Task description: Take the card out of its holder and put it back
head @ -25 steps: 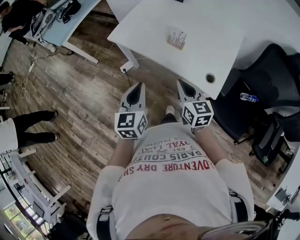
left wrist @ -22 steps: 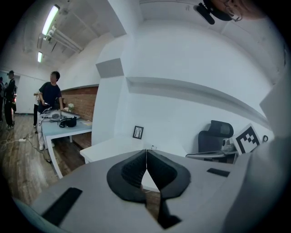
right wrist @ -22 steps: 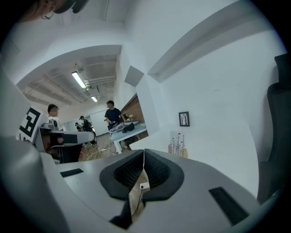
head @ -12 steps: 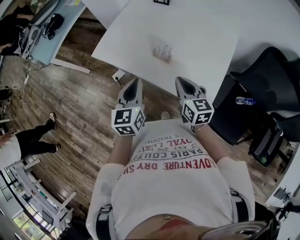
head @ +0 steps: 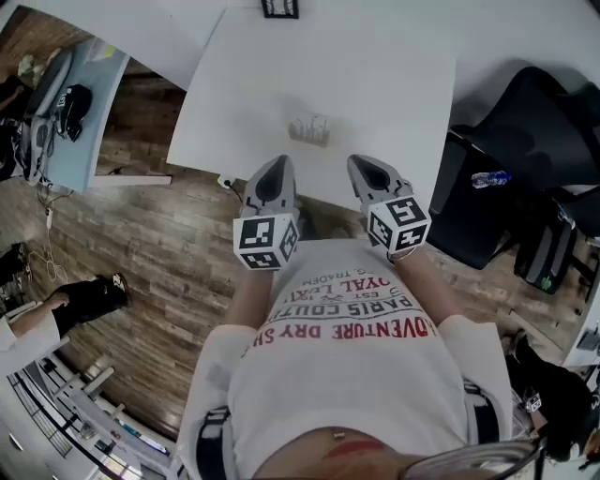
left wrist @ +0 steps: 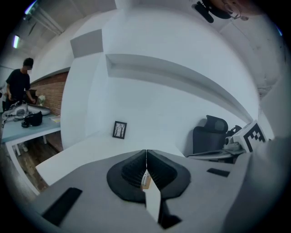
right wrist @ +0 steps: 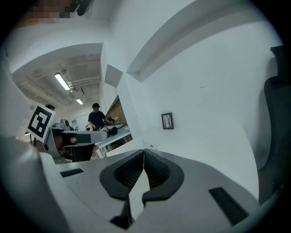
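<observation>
A small card holder with a pale card [head: 309, 129] stands on the white table [head: 394, 84], a little beyond both grippers. My left gripper [head: 273, 175] is shut and empty, its tips over the table's near edge. My right gripper [head: 367, 169] is beside it, also shut and empty. In the left gripper view the jaws [left wrist: 146, 153] meet, and the holder [left wrist: 145, 180] shows through the gap behind them. In the right gripper view the shut jaws [right wrist: 144, 152] point across the table, with the holder [right wrist: 150, 146] small just past the tips.
A small black picture frame [head: 279, 8] stands at the table's far edge. A black office chair [head: 534, 131] and a water bottle [head: 489, 178] are to the right. Another desk [head: 80, 112] and a person's legs [head: 84, 300] are on the left.
Both grippers have come forward, from over the wooden floor to the table's near edge. The card holder now lies much closer to their tips. Both stay shut.
</observation>
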### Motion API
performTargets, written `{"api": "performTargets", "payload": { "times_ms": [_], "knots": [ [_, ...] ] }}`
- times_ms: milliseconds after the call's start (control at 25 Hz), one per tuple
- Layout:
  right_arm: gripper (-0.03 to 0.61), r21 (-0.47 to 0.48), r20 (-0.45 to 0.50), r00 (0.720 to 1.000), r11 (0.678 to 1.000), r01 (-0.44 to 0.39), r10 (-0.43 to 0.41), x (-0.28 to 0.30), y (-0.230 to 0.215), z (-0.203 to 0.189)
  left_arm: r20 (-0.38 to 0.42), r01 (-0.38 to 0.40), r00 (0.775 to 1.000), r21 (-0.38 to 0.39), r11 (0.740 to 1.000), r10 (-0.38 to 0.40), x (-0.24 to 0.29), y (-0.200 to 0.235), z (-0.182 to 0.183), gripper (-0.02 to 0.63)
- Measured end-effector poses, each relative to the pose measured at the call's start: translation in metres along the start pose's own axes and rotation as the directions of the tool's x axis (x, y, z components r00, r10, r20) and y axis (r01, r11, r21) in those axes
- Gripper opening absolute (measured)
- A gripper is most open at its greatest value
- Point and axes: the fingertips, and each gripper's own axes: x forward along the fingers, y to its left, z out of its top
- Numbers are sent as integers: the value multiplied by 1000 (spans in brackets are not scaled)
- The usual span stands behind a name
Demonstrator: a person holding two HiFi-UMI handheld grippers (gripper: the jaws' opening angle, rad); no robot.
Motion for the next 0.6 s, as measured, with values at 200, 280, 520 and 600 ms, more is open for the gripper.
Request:
{"api": "performTargets", "payload": {
  "times_ms": [200, 280, 520, 600],
  "knots": [
    [26, 42, 16, 994, 994, 105, -106, 30, -4, 14, -42, 118, 992, 36, 992, -117, 35, 29, 17, 25],
    [26, 44, 27, 991, 990, 132, -133, 40, -3, 19, -49, 159, 986, 60, 985, -157, 48, 38, 25, 25],
    [26, 92, 35, 972, 970, 227, -231, 56, -3, 16, -93, 287, 956, 90, 954, -279, 70, 54, 29, 25],
    [26, 100, 26, 965, 961, 257, -260, 59, -2, 13, -113, 320, 944, 93, 943, -309, 73, 59, 26, 25]
  ]
}}
